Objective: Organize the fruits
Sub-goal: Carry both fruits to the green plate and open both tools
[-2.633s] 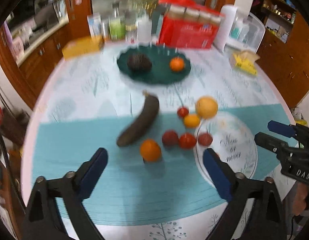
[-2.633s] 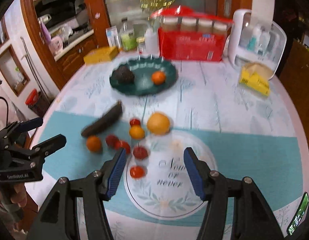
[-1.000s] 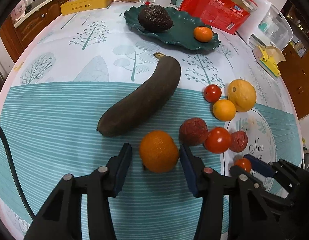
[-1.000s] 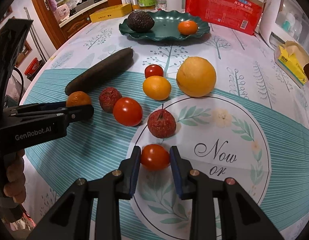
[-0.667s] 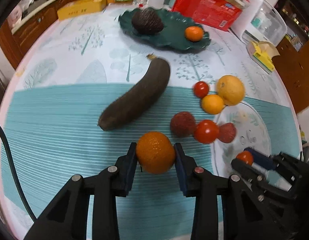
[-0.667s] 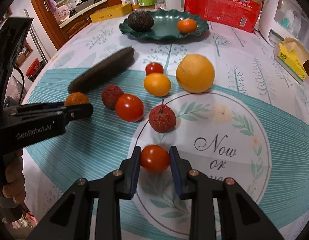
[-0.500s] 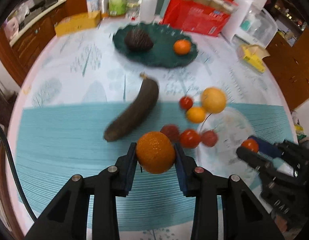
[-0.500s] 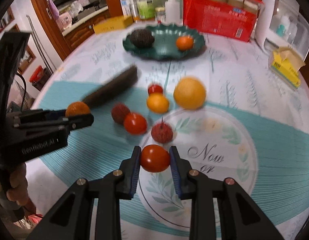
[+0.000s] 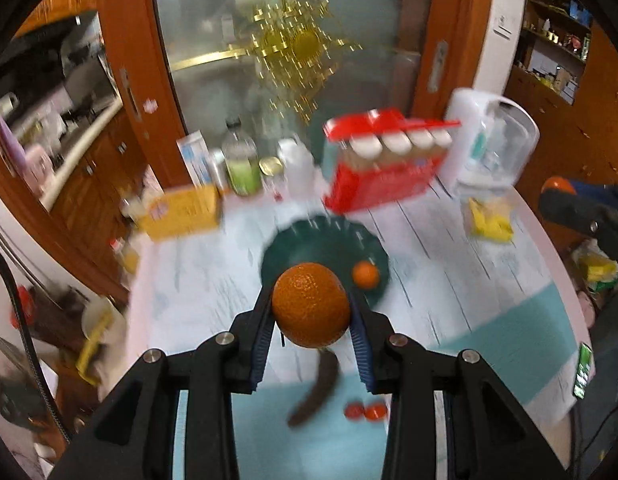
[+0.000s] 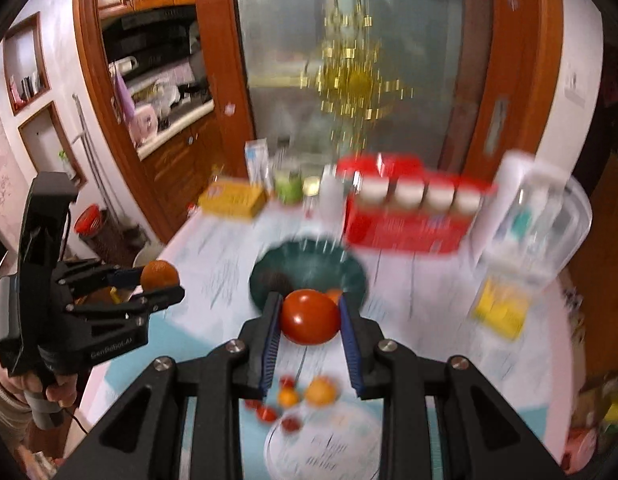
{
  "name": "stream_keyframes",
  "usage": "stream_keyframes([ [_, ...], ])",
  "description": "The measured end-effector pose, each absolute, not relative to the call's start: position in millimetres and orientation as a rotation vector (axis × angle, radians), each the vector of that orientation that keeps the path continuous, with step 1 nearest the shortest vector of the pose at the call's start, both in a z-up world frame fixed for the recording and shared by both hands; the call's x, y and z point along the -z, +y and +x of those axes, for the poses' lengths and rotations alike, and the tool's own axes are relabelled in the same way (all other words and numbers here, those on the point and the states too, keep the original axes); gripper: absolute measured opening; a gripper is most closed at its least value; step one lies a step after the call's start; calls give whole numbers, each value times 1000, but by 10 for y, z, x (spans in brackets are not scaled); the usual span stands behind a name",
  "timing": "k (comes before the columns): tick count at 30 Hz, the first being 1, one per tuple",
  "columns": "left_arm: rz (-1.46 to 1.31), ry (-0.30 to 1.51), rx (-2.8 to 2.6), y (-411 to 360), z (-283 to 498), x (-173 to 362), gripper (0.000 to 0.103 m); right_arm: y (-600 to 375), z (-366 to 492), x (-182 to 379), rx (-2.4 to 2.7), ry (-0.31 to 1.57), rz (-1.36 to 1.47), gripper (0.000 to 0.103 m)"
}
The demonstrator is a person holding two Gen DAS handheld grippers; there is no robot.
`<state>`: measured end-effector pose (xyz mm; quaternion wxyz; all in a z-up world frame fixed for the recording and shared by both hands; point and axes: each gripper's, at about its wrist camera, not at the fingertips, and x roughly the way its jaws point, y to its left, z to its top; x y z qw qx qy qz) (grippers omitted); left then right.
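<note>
One dimpled round orange (image 9: 311,305) is clamped in the left gripper (image 9: 312,334) and one glossy tomato (image 10: 310,317) in the right gripper (image 10: 310,343), both raised above the scalloped green plate (image 9: 329,240), where one small orange (image 9: 365,275) is seen.

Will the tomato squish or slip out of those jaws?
The tomato looks smooth and shiny, so it may slip. It is held only at its two sides by the right gripper, so a hard squeeze could bruise it. Being round, it would probably roll if dropped.

Left claw (image 9: 311,312) clamped on an orange (image 9: 310,305), right claw (image 10: 309,316) clamped on a tomato (image 10: 310,316), both raised, tilted downward
</note>
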<state>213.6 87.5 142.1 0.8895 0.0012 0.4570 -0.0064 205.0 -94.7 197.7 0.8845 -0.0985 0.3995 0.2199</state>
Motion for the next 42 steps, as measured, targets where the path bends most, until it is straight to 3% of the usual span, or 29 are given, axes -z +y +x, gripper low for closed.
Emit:
stream_keyframes([
  [5, -17, 1044, 18, 941, 2840, -1175, 35, -691, 2703, -1829, -443, 882, -227, 29],
  [11, -8, 1185, -31, 997, 3543, -224, 35, -485, 3517, -728, -399, 1081, -218, 29],
  [21, -122, 1300, -50, 1103, 4123, 976, 35, -461, 4071, 786, -413, 1304, -112, 29],
  [32, -142, 1350, -27, 1140, 4305, 1495, 35, -358, 4255, 1386, -432, 1357, -122, 30],
  [33, -138, 1353, -29, 1135, 4315, 1516, 37, -362, 4256, 1396, -432, 1354, -123, 30],
  [36, -147, 1354, -28, 1140, 4300, 1532, 65, -366, 4264, 1421, -419, 1348, -140, 30],
  [42, -168, 1338, -35, 1215, 4258, 1448, 69, -382, 4232, 1331, -425, 1321, -140, 34],
])
